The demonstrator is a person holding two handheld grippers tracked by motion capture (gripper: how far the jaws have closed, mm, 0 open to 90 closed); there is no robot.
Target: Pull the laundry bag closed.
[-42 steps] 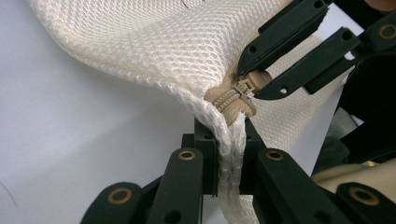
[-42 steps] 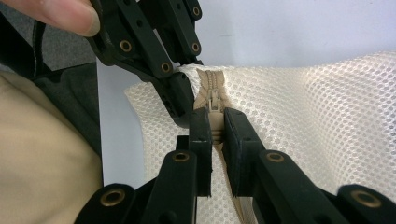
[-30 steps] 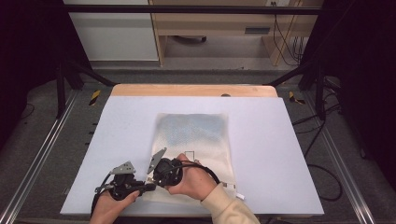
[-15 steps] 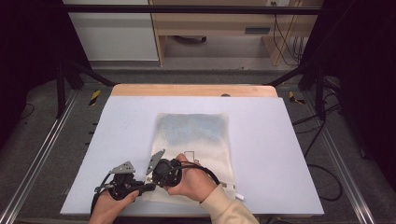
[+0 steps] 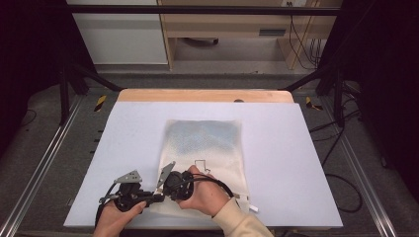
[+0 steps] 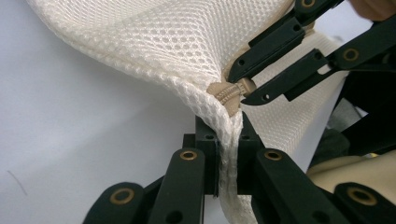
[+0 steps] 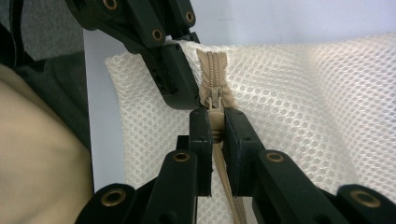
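- Mesh bag [image 5: 205,163] lies flat on the white table cover [image 5: 296,163], centre, its near-left corner lifted.
- Left gripper [image 6: 227,154]: jaws clamped tight on that corner's mesh edge, just beside the zipper end.
- Right gripper [image 7: 215,140]: jaws pinched on the tan zipper pull [image 7: 215,109], touching the left gripper.

No readable words, brands or numbers anywhere. One mark: a small dark outline figure, stepped in shape, printed on the mesh bag [image 5: 205,153], on its near half; too small to make out.
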